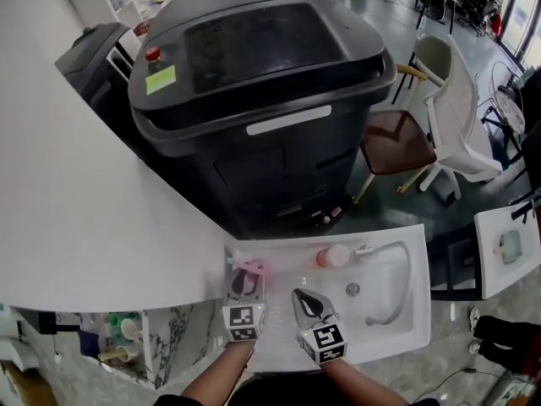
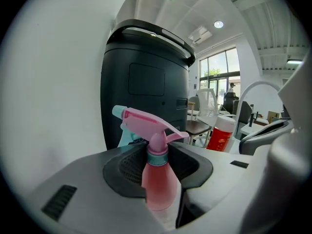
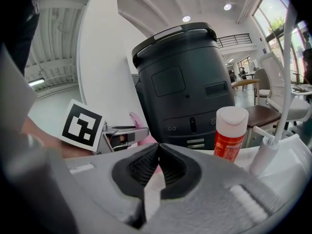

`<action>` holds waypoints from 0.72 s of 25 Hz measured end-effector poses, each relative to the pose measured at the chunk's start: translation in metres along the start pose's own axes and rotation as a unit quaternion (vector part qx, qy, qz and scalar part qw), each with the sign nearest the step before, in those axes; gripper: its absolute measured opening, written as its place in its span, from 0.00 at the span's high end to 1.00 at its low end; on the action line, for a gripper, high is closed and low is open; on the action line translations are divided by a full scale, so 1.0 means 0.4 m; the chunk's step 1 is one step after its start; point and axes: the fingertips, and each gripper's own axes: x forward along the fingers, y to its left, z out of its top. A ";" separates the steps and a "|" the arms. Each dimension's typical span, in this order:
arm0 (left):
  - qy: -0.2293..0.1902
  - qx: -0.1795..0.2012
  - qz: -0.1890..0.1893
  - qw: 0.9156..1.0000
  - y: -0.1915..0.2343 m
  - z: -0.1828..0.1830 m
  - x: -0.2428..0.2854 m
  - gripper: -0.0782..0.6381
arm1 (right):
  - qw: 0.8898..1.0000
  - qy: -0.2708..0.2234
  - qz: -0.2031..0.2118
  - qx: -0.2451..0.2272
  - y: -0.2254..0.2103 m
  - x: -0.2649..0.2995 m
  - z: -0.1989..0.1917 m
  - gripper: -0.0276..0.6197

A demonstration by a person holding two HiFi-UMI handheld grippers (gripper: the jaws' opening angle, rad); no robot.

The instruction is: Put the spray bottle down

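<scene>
A pink spray bottle (image 2: 157,179) with a pink trigger head and a teal nozzle stands upright between the jaws of my left gripper (image 2: 158,155), which is shut on its neck and shoulder. In the head view the spray bottle (image 1: 253,269) hangs over the near left corner of the white sink (image 1: 418,315), with the left gripper (image 1: 246,282) behind it. My right gripper (image 1: 305,300) is just to its right over the sink's front edge. Its jaws (image 3: 158,151) are shut with nothing between them.
A red bottle with a white cap (image 1: 332,256) stands at the sink's back edge beside the curved tap (image 1: 399,256). A big black wheeled bin (image 1: 262,100) rises right behind the sink. A white counter (image 1: 76,210) runs off to the left, and chairs stand at the right.
</scene>
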 end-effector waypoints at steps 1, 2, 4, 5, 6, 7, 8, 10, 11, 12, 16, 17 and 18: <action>0.001 0.002 0.001 1.000 0.003 -0.003 0.013 0.68 | 1.000 -0.003 0.004 0.001 -0.003 0.004 0.001 0.96; 0.003 0.005 0.002 1.000 0.006 -0.006 0.025 0.68 | 1.000 -0.007 0.009 0.002 -0.004 0.008 0.004 0.96; 0.008 0.016 0.003 1.000 0.012 -0.016 0.047 0.68 | 1.000 -0.016 0.018 0.003 -0.005 0.015 0.012 0.96; 0.011 0.022 0.004 1.000 0.014 -0.022 0.057 0.68 | 1.000 -0.018 0.021 0.003 -0.007 0.019 0.013 0.96; 0.010 0.026 0.003 1.000 0.013 -0.025 0.067 0.68 | 1.000 -0.018 0.022 0.003 -0.011 0.024 0.012 0.96; 0.007 0.028 0.000 1.000 0.010 -0.021 0.077 0.68 | 1.000 -0.016 0.022 0.002 -0.015 0.028 0.011 0.96; 0.003 0.029 -0.002 1.000 0.007 -0.015 0.085 0.68 | 1.000 -0.015 0.022 0.002 -0.020 0.032 0.009 0.96; 0.001 0.030 -0.002 1.000 0.005 -0.010 0.098 0.68 | 1.000 -0.013 0.020 0.004 -0.028 0.038 0.009 0.96; 0.001 0.030 0.000 1.000 0.007 -0.013 0.105 0.68 | 1.000 -0.013 0.020 0.006 -0.032 0.040 0.010 0.96; 0.001 0.031 0.003 1.000 0.008 -0.016 0.110 0.68 | 1.000 -0.013 0.020 0.007 -0.035 0.042 0.011 0.96; 0.002 0.038 -0.004 0.999 -0.002 -0.020 0.126 0.68 | 1.000 -0.010 0.020 0.006 -0.051 0.049 0.008 0.96; 0.005 0.040 -0.007 0.999 -0.005 -0.027 0.128 0.68 | 1.000 -0.011 0.021 0.006 -0.053 0.049 0.010 0.96; 0.006 0.042 -0.010 0.999 -0.008 -0.034 0.127 0.68 | 1.000 -0.013 0.022 0.007 -0.055 0.048 0.012 0.96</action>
